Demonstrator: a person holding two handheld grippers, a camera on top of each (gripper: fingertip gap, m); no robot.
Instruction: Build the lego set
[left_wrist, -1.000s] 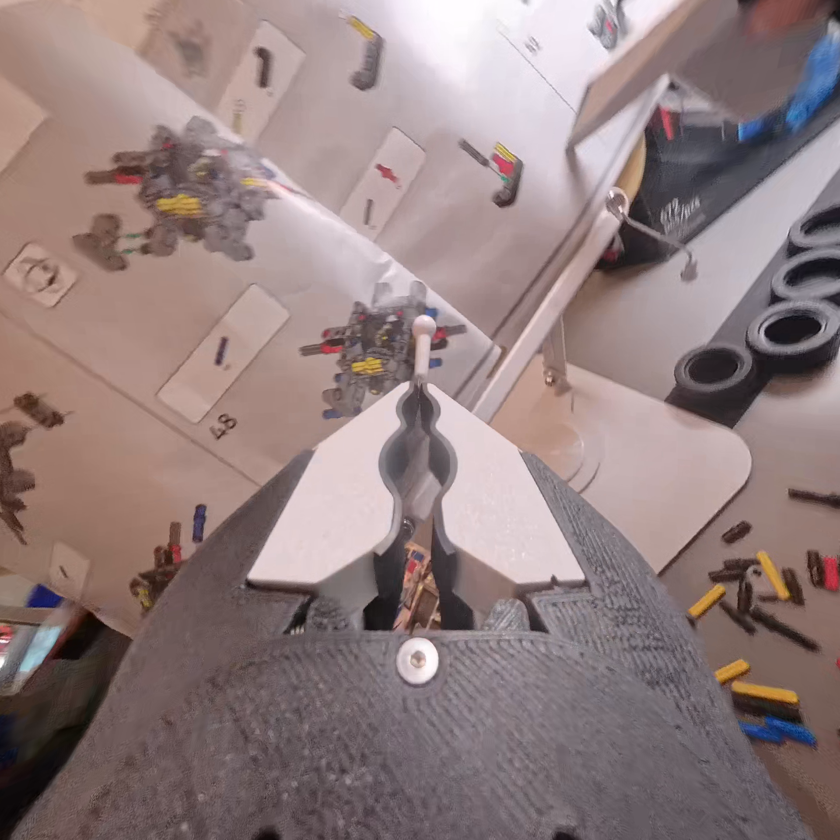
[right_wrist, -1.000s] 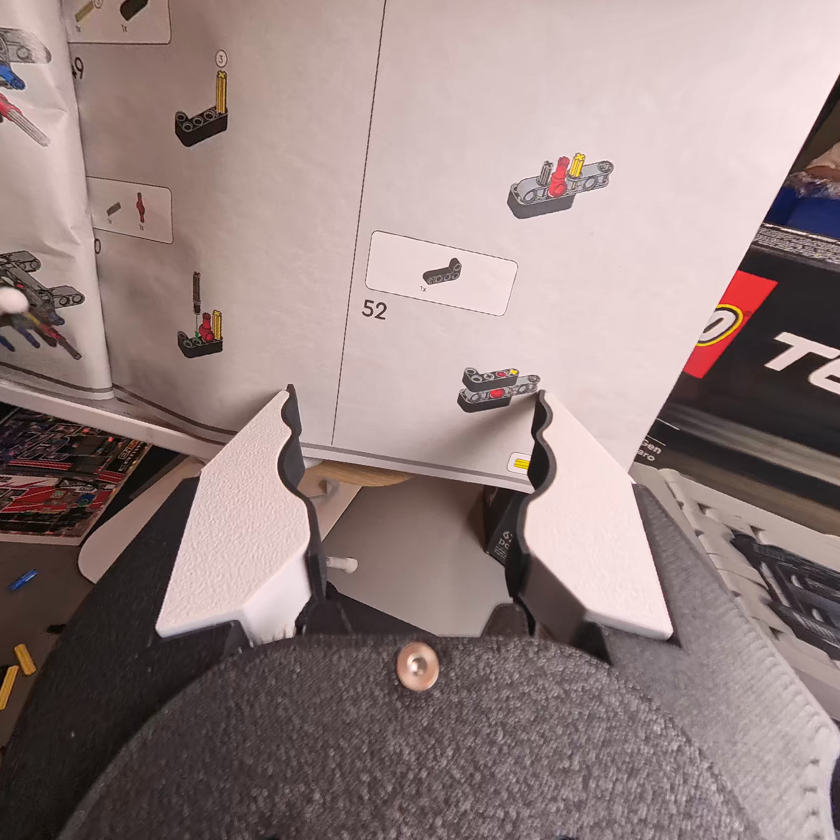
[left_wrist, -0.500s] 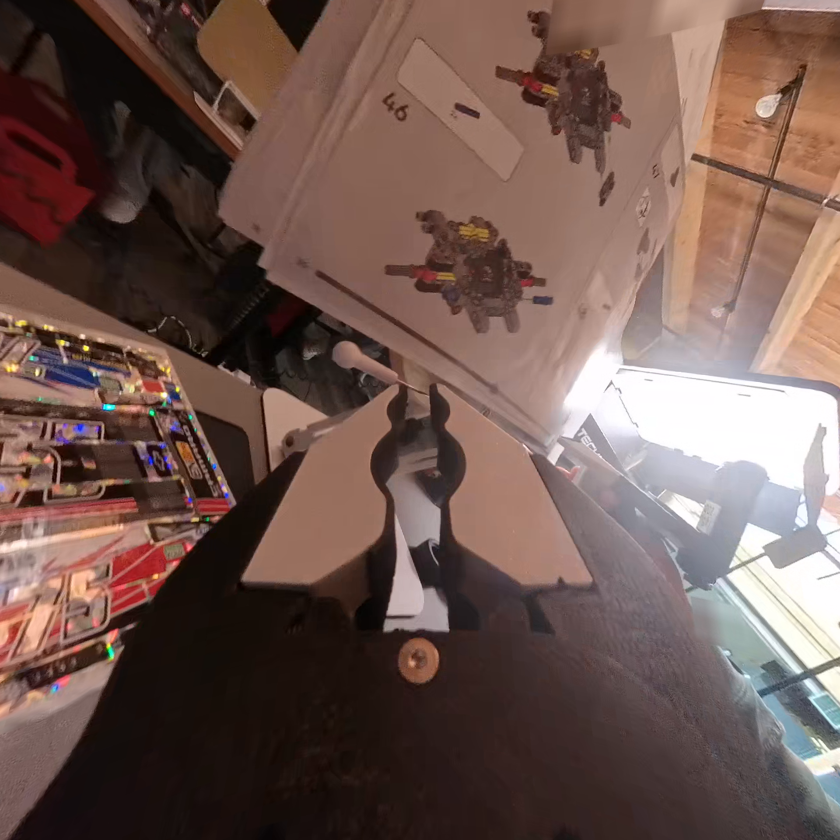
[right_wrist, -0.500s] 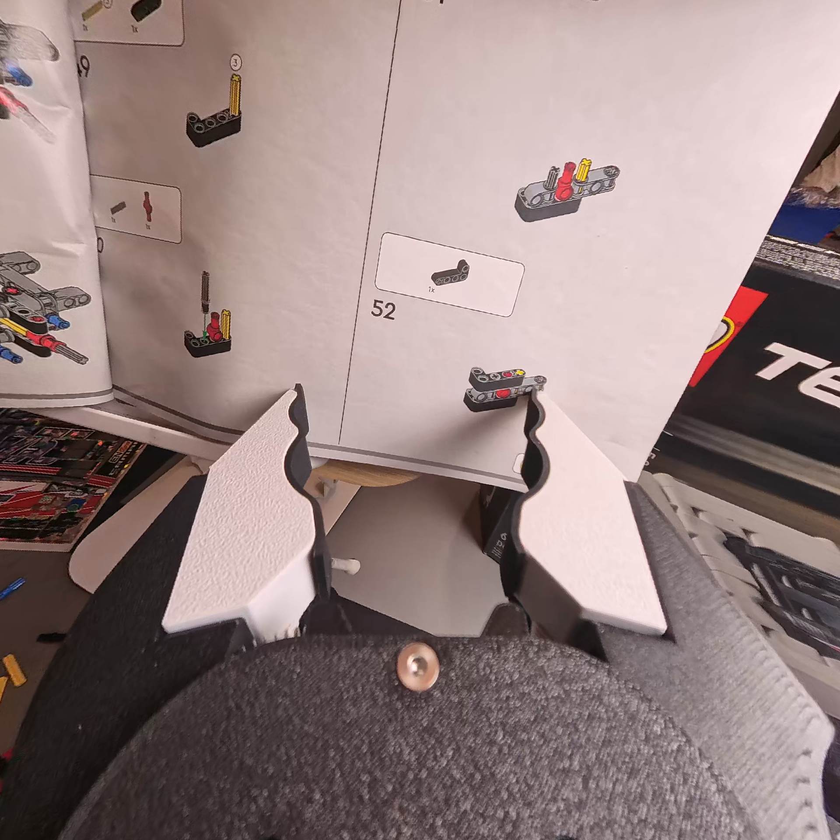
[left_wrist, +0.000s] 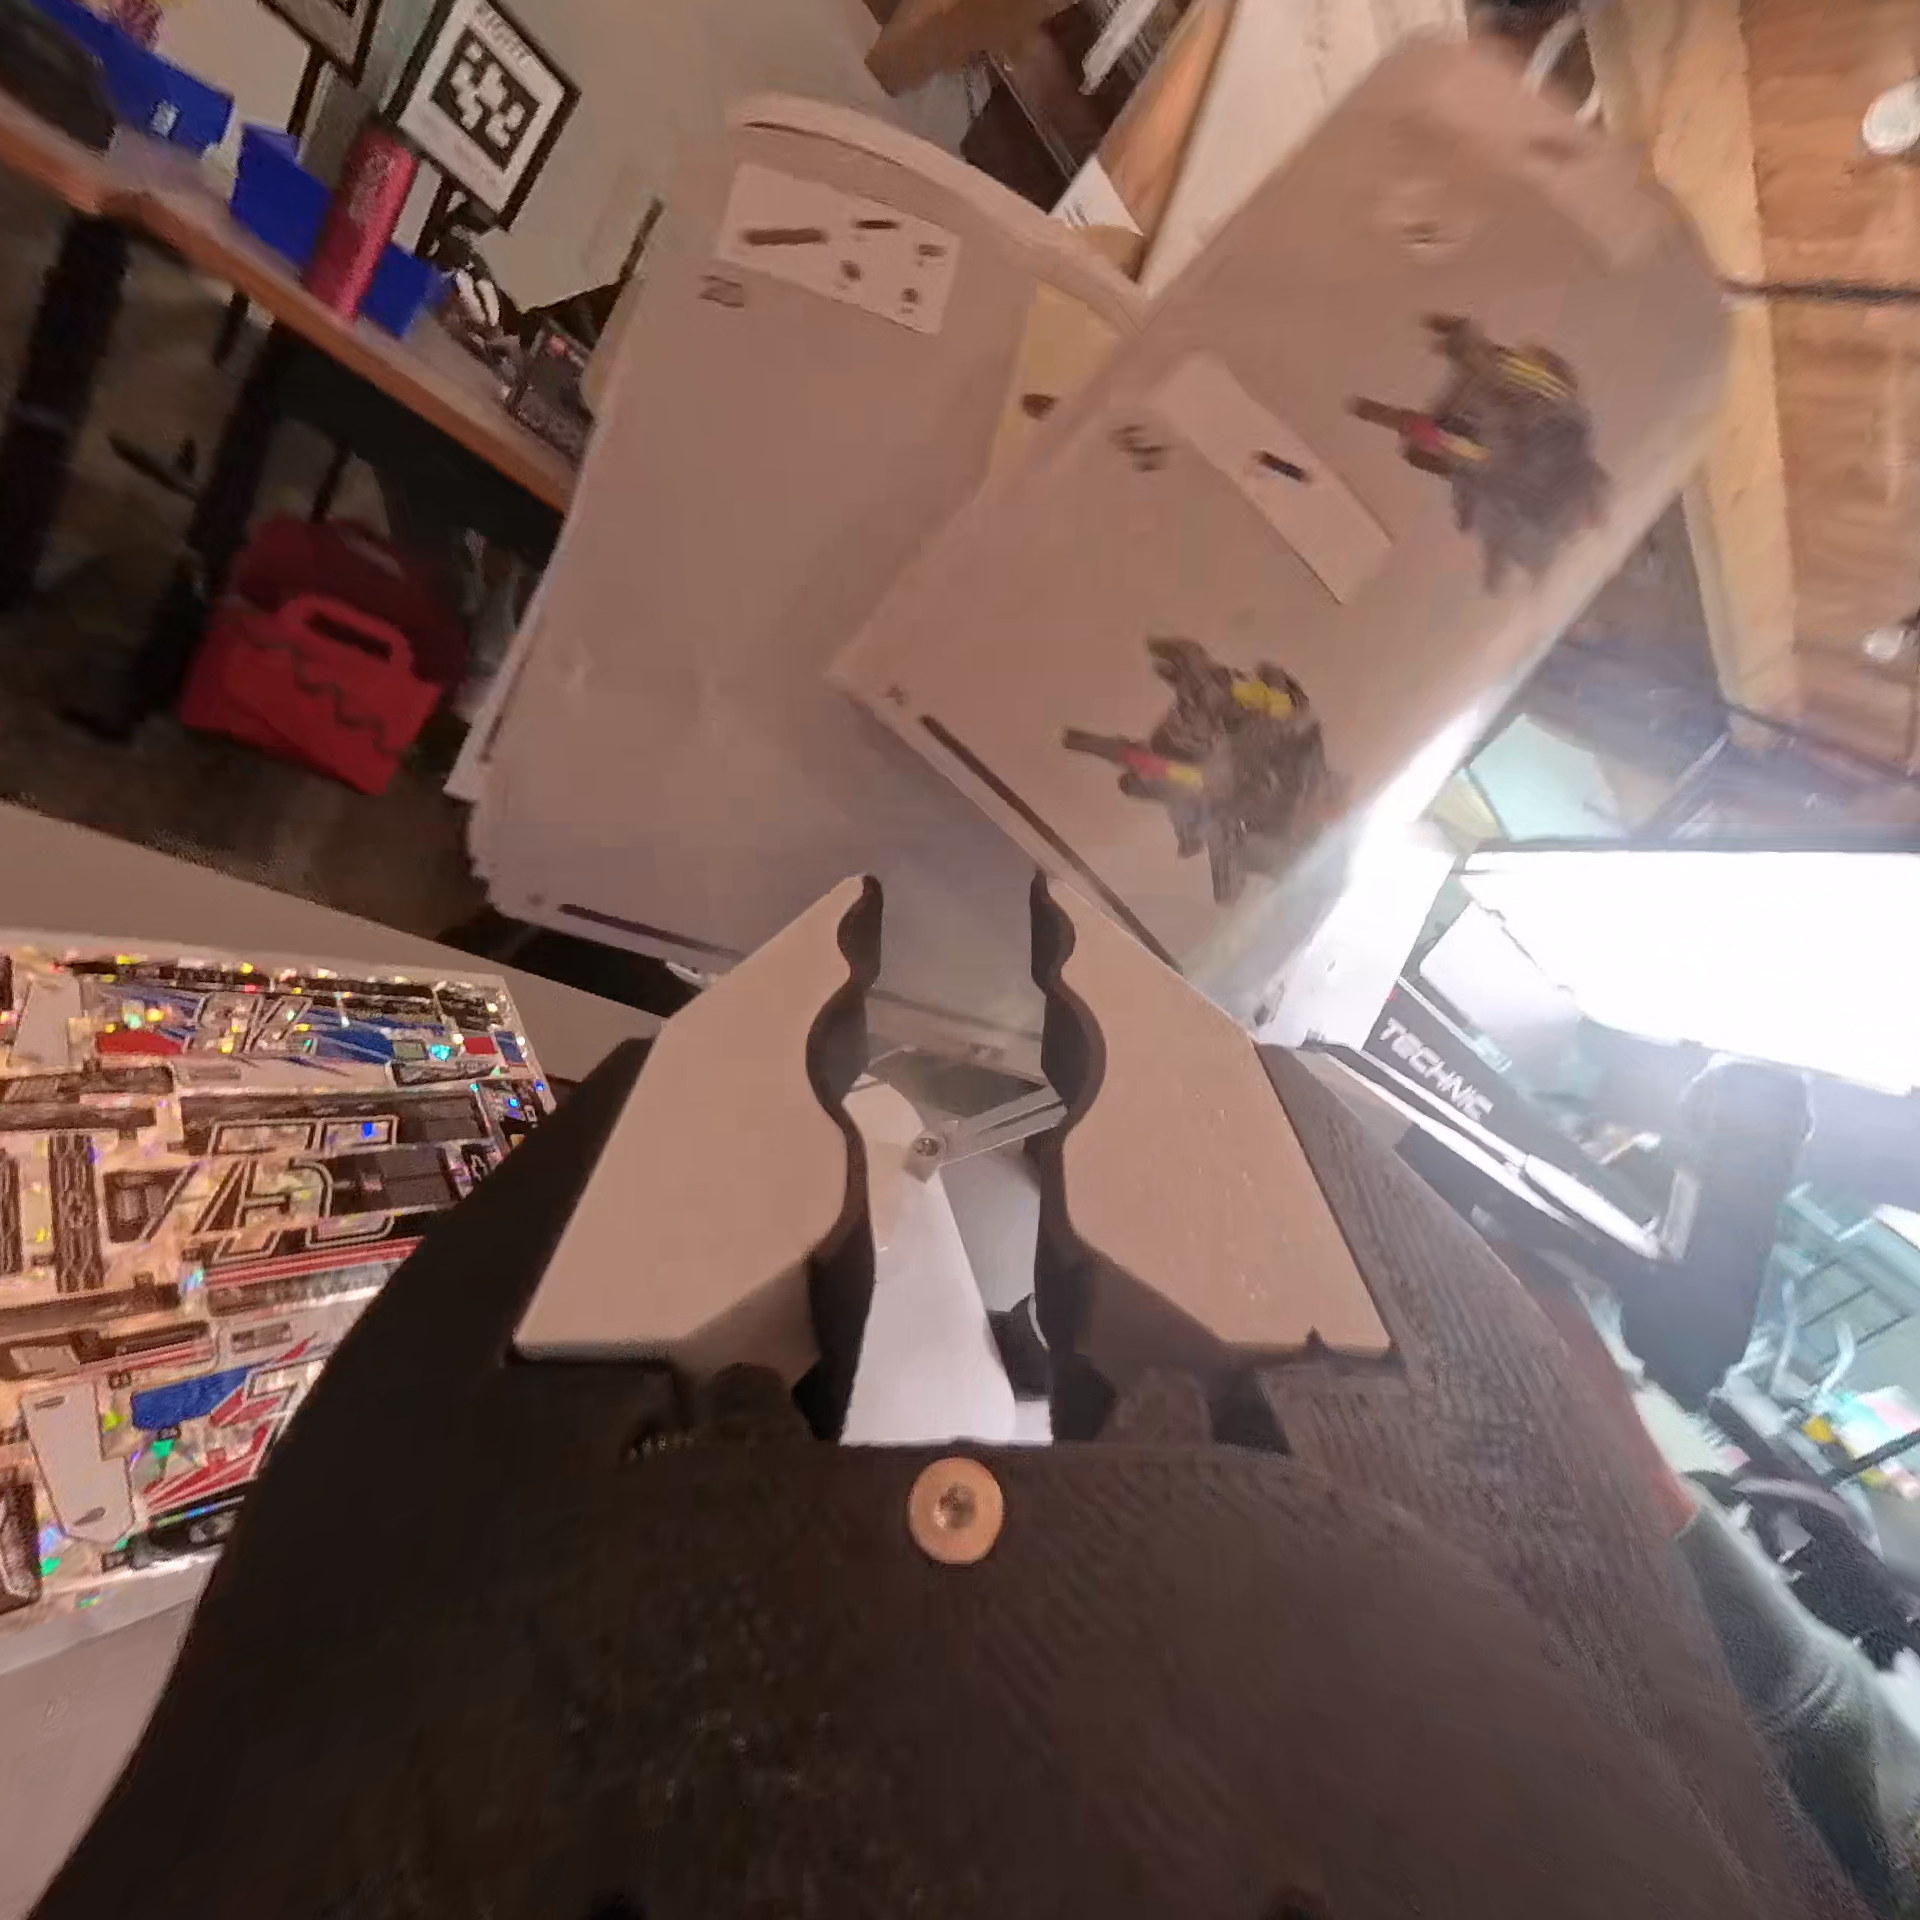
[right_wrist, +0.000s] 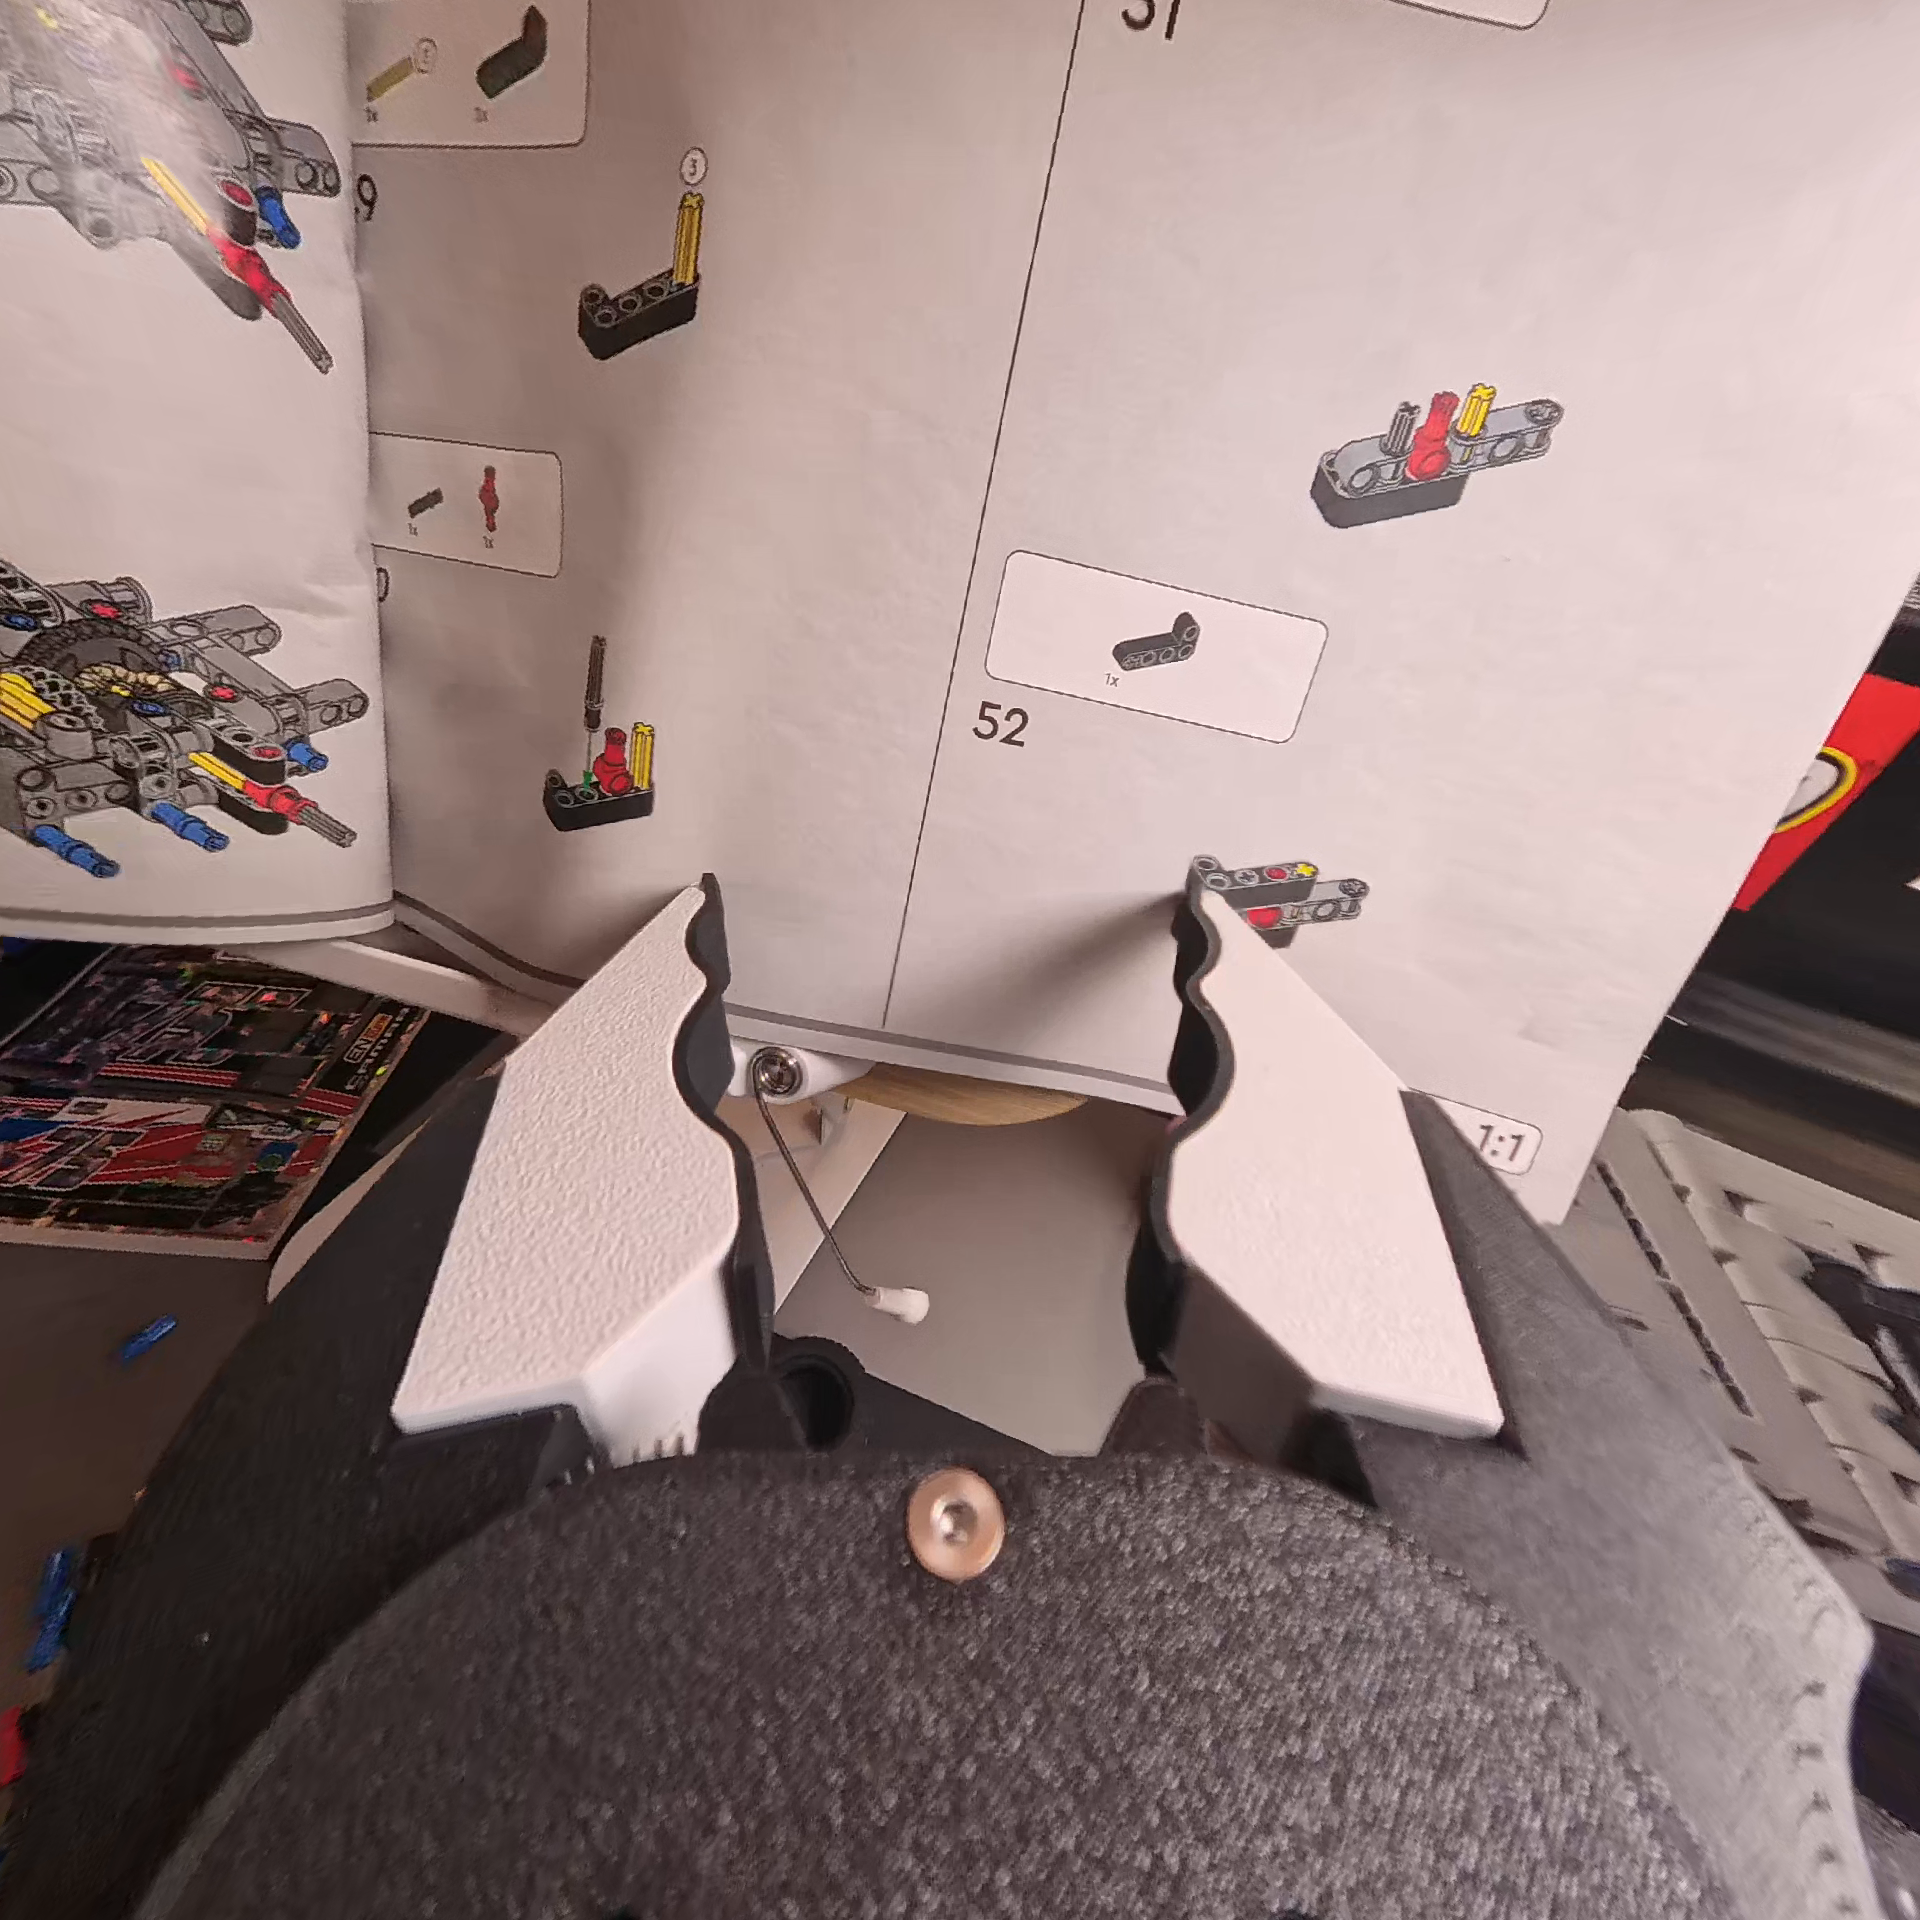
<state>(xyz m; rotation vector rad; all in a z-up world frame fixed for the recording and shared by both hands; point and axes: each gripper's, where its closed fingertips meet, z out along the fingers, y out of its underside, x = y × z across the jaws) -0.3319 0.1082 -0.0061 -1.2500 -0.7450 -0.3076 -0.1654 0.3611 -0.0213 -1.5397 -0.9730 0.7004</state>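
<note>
An open building-instruction booklet (right_wrist: 1351, 312) stood propped on a white stand (right_wrist: 810, 1164), filling most of the right wrist view; its lower edge ran between the wide-open fingertips of the right gripper (right_wrist: 948, 904), which gripped nothing. In the left wrist view a page of the booklet (left_wrist: 1299, 499) curled loose, blurred. The left gripper (left_wrist: 948, 894) stood partly open just below the booklet's bottom edge, its pads clear of the paper, nothing held. A glittering sticker sheet (left_wrist: 208, 1195) lay flat on the table to its left. The stand's thin wire page-holder (right_wrist: 821, 1205) with its white tip hung down beside the right gripper's left finger. Small blue pegs (right_wrist: 145, 1340) lay scattered nearby.
</note>
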